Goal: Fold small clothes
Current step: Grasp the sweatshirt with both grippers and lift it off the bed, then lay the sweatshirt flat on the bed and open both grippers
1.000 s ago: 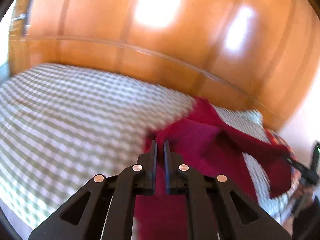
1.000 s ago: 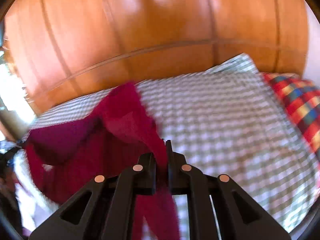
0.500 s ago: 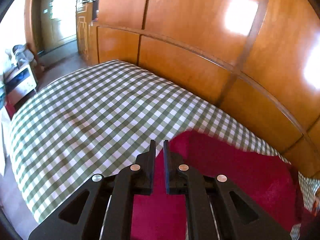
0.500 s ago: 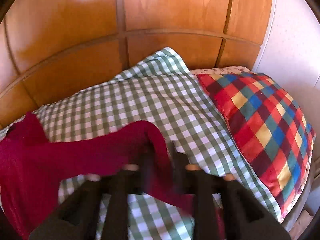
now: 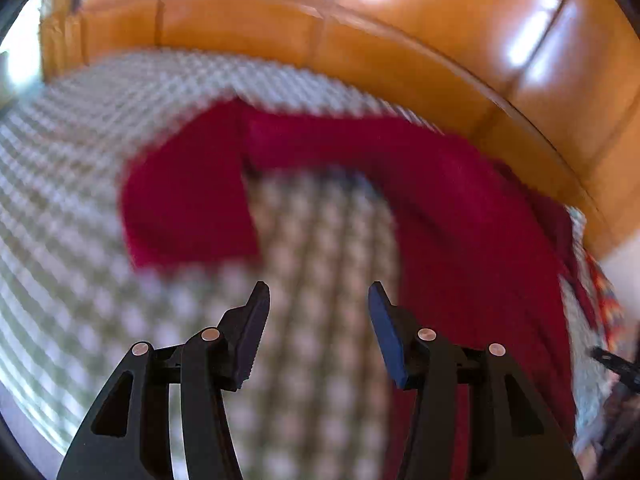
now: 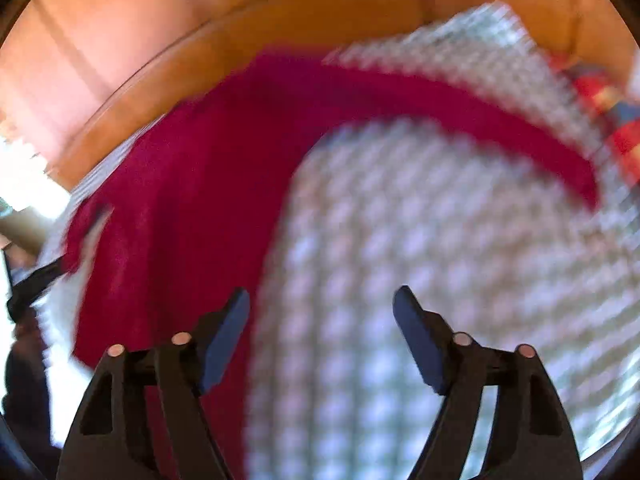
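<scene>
Both grippers, clamped on the red garment half a second ago, have let go and now stand wide apart with nothing between the fingers; the cloth has dropped onto the bed. Both views are motion-blurred.

Left gripper (image 5: 318,296): spread wide, empty, hanging over bare checked sheet (image 5: 80,208). The garment (image 5: 460,216) lies ahead and to its right. One sleeve-like flap sits ahead-left of the fingers, apart from them; the main body runs down the right side of the view, passing just behind the right finger (image 5: 386,332). Whether cloth touches that finger, cannot tell through the blur. A band of red arches across between flap and body, with sheet showing in the gap in front of the gripper.

Right gripper (image 6: 322,306): also spread wide, empty, over sheet (image 6: 440,260). Garment (image 6: 192,200) lies ahead and to its left, the body running down behind the left finger (image 6: 224,340); contact unclear. A long red sleeve curves from the top across to the right, well ahead of the fingers.

Wooden headboard (image 5: 400,40) behind the bed. Plaid pillow (image 6: 604,100) at the far right of the right view, beyond the sleeve end.
</scene>
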`<state>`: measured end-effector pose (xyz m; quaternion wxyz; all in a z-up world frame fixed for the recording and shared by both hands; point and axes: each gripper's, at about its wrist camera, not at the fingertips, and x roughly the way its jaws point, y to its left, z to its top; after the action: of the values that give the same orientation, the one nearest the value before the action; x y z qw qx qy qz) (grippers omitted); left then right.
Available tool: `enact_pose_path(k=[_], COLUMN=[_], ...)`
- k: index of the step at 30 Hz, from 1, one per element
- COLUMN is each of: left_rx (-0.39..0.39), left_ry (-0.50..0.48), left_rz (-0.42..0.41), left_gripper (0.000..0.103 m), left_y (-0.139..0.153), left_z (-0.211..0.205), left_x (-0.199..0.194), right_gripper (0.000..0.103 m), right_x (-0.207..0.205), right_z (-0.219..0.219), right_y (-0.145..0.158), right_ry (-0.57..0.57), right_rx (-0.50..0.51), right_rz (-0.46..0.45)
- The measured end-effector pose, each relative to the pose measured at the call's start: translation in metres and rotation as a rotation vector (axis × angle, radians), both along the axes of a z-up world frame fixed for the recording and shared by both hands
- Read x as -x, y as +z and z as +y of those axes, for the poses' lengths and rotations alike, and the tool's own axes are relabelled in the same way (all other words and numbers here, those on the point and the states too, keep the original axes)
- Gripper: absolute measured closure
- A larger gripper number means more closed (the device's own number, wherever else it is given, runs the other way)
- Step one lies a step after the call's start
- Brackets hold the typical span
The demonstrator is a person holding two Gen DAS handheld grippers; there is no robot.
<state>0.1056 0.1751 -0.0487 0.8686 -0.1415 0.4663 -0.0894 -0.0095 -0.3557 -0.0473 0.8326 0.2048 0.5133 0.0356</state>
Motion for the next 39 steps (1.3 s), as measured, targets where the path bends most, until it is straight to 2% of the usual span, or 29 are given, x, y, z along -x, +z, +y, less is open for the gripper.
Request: enact_pose_path(k=[1,4,6,7,8,9,10,11,12,14,17,20,23,28,31,32,33,35,36,37,39], left_rx=[0.029,0.118,0.175,0.164,0.120,0.098,0.088,0.090,0.113,0.099,0.176,0.208,0.183,0.110,0.119,0.115,0.095,0.054,0.026,-0.010,-0.075], left_ry=[-0.022,-0.087,-0.124,-0.128,-0.135,-0.135,-0.128,-0.128,-0.158,-0.174,-0.181,-0.169,-0.160,-0.158,-0.156,-0.151,-0.135,-0.076,-0.032,0.022,0.104], left_rz=[0.017,0.058,0.073,0.065,0.049,0.042,0.041,0.041,0.060,0.033,-0.016,-0.037,-0.017,0.125,0.118,0.111,0.095,0.057,0.042,0.027,0.017], left_gripper=[0.053,0.053,0.053,0.053,0.053,0.053,0.063,0.078,0.095,0.095,0.095,0.095,0.095,0.095,0.095,0.093,0.087,0.073,0.065,0.063,0.063], left_y=[-0.006,-0.021,-0.027,-0.028,-0.029,-0.030,-0.031,-0.030,-0.029,-0.020,0.000,0.013,0.009,-0.031,-0.026,-0.025,-0.022,-0.014,-0.012,-0.010,-0.008], left_z=[-0.005,-0.021,-0.031,-0.034,-0.040,-0.044,-0.045,-0.047,-0.049,-0.051,-0.038,-0.025,-0.019,-0.031,-0.031,-0.030,-0.026,-0.014,-0.009,-0.001,0.013], left_x=[0.011,0.045,0.061,0.066,0.070,0.072,0.072,0.074,0.074,0.077,0.082,0.093,0.109,0.117,0.115,0.115,0.111,0.106,0.103,0.100,0.092], right_gripper=[0.037,0.053,0.060,0.061,0.067,0.081,0.090,0.094,0.095,0.095,0.095,0.097,0.097,0.097,0.093,0.082,0.065,0.045,0.043,0.041,0.034], right_x=[0.007,0.017,0.021,0.021,0.020,0.020,0.019,0.018,0.018,0.022,0.034,0.044,0.052,0.056,0.055,0.052,0.051,0.046,0.046,0.041,0.033], right_z=[0.015,0.048,0.068,0.074,0.078,0.080,0.077,0.073,0.071,0.068,0.047,0.028,0.018,0.020,0.020,0.021,0.021,0.019,0.022,0.024,0.034], right_y=[-0.006,-0.016,-0.019,-0.021,-0.020,-0.018,-0.014,-0.012,-0.003,0.011,0.044,0.059,0.043,-0.007,-0.009,-0.007,-0.002,0.013,0.019,0.024,0.034], right_ry=[0.041,0.118,0.163,0.173,0.175,0.174,0.165,0.161,0.153,0.141,0.081,0.059,0.061,0.086,0.088,0.087,0.086,0.059,0.050,0.043,0.043], right_rx=[-0.019,-0.059,-0.024,0.014,0.045,0.059,0.065,0.074,0.114,0.139,0.153,0.142,0.166,0.221,0.230,0.238,0.252,0.288,0.296,0.293,0.276], right_rz=[0.019,0.043,0.037,0.033,0.029,0.022,0.011,0.002,-0.022,-0.067,-0.153,-0.183,-0.124,0.015,0.026,0.022,0.006,-0.052,-0.080,-0.113,-0.161])
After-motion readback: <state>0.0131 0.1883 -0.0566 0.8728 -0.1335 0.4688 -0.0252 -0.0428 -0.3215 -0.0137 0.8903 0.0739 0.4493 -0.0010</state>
